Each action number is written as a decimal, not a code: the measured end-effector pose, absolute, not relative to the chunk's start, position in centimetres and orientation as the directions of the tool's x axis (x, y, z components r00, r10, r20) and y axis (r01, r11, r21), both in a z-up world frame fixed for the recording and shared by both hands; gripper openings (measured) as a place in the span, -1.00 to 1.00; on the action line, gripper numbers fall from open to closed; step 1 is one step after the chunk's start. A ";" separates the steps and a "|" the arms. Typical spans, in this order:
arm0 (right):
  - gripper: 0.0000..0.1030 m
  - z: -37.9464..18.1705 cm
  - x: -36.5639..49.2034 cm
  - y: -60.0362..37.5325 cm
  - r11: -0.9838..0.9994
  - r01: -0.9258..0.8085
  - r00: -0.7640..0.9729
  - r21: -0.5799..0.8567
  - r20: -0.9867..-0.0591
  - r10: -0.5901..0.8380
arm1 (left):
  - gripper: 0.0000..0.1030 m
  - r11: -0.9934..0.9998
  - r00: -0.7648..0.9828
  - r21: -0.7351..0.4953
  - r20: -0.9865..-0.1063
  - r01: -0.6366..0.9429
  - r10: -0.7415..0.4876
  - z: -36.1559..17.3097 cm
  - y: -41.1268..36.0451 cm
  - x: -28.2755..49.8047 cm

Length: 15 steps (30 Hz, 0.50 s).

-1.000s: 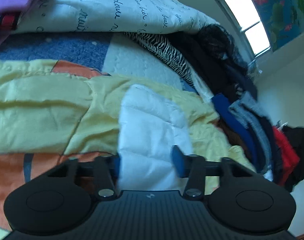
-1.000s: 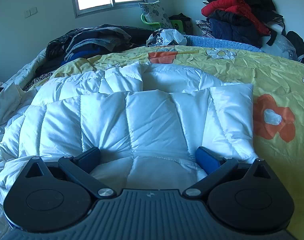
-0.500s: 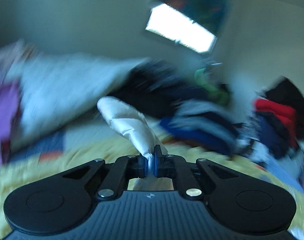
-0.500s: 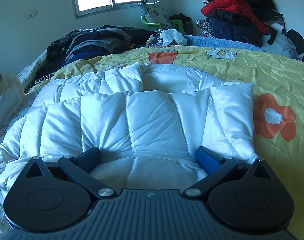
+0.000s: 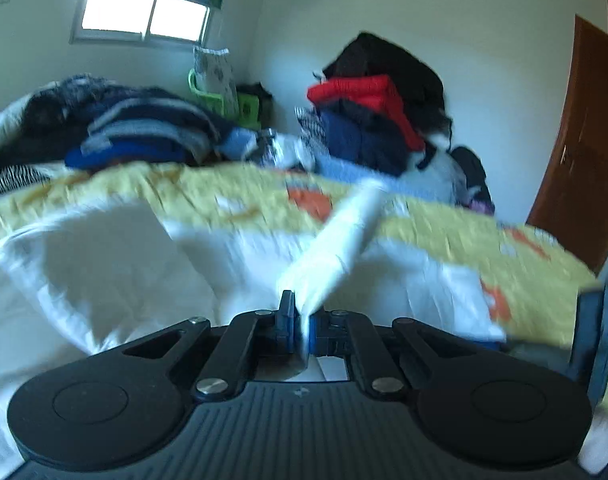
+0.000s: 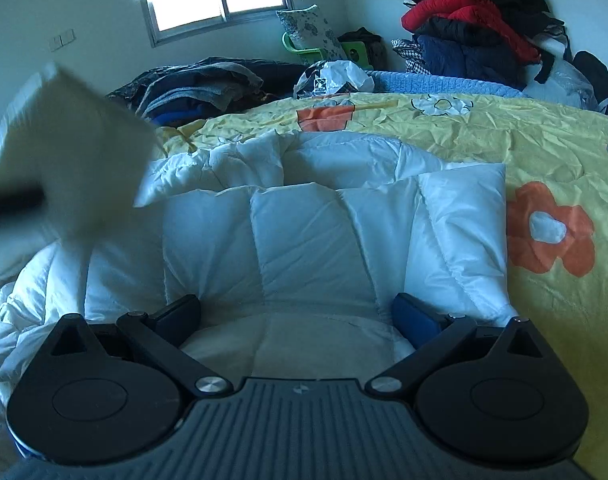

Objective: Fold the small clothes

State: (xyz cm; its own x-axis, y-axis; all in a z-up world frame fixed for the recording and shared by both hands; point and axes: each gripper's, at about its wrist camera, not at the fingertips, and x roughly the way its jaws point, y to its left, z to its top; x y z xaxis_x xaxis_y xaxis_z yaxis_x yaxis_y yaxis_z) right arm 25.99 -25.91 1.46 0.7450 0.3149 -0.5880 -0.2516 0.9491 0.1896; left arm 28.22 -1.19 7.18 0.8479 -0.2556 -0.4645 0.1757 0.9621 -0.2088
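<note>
Your left claw (image 5: 302,322) is clamped on a fold of the white puffer jacket (image 6: 315,240); the pinched strip of white fabric rises from between the blue pads and runs up and to the right across the left wrist view, blurred. In the right wrist view the same lifted part of the jacket shows as a pale, blurred flap at the left edge, raised above the rest of the garment.

Your right claw (image 6: 298,314) has its jaws wide apart, one pad on either side of the jacket's lower quilted panel. The fingers (image 6: 415,318) lie against the fabric but do not pinch it.

The jacket lies spread on the yellow bedspread (image 6: 523,152) with orange flowers, its quilted panels facing up, the far end bunched near the middle of the bed.

Behind the bed: a pile of dark folded clothes (image 6: 208,84) at the left, a red and dark heap of clothes (image 6: 475,20) at the right corner, a window (image 6: 220,4) in the far wall, and a brown door (image 5: 583,140) at the right of the left wrist view.
</note>
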 end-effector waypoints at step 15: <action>0.99 3.0 26.3 -26.9 0.937 -0.220 0.732 0.271 -0.589 0.342 | -0.84 0.972 0.834 -0.149 -0.500 0.184 -0.235 1.5 -2.6 27.1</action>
State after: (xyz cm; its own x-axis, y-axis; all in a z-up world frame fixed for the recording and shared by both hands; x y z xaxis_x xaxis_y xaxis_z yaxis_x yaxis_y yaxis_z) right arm 26.27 -26.95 2.96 0.7320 0.3419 -0.5893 -0.2196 0.9372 0.2710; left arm 27.14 -2.62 1.51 0.8339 -0.2347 -0.4996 0.1844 0.9716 -0.1485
